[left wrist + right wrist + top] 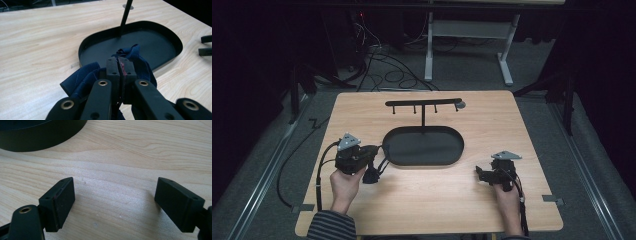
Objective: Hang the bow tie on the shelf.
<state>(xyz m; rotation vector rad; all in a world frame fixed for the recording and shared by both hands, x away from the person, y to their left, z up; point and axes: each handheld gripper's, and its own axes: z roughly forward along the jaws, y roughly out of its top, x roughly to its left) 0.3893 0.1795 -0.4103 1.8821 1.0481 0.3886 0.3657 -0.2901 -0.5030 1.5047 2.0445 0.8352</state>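
Two hazards noted. Wooden table (492, 200) carries a black oval tray (452, 157) with a hook stand (423, 104) rising from it. Left gripper (121, 65), jaws pressed together, pinches a dark blue fabric item (82, 78) just beside the tray's near rim; loose folds (hanging below the jaws) could snag that rim or slip free. Right gripper (115, 202) rests spread, well apart, offering no support.

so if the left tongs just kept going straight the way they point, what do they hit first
Most likely the black oval tray. The left tongs, shut on a dark blue cloth, aim over its near rim toward the thin post rising from the tray floor. Depth is unclear, so rim or floor could come first.
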